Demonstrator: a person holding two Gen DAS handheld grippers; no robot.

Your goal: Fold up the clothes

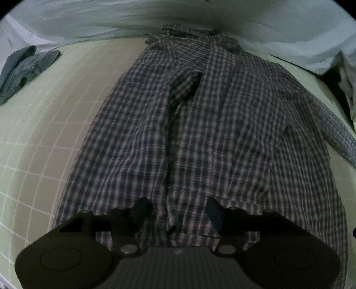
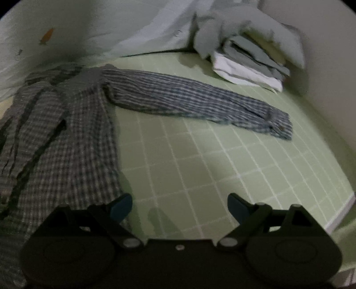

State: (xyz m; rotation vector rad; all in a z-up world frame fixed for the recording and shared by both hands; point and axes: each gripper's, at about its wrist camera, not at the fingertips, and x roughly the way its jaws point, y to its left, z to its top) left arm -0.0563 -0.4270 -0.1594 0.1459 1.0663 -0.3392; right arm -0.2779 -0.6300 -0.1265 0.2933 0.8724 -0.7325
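One dark plaid button-up shirt of thin woven cloth (image 1: 200,124) lies spread on a pale green mat printed with a white grid (image 1: 44,137), its collar (image 1: 189,35) at the far end and its hem nearest the left wrist camera. The front placket runs up the middle, with a dark fold open partway along it. One long sleeve (image 2: 195,100) stretches out flat across the mat to the right, ending in a buttoned cuff (image 2: 279,126); the other sleeve cannot be made out in either view.

The left gripper (image 1: 178,213) hangs over the shirt's lower front with its two fingers apart; a ridge of cloth rises between them, but the pads do not press on it. The right gripper (image 2: 180,206) hovers beside the shirt's right edge, over bare mat, its two blue-padded fingers spread wide with nothing between them.

Beyond the sleeve, at the mat's far right corner, sits one stack of folded clothes in white, grey and pale yellow (image 2: 251,66), with a crumpled grey garment (image 2: 233,24) draped over its top; how many pieces are in the stack is hard to count. On the far left of the mat lies one crumpled dark grey garment (image 1: 24,69), cut off by the edge of the left wrist view. Pale rumpled sheeting (image 1: 111,20) runs along the back, blurred in both views.
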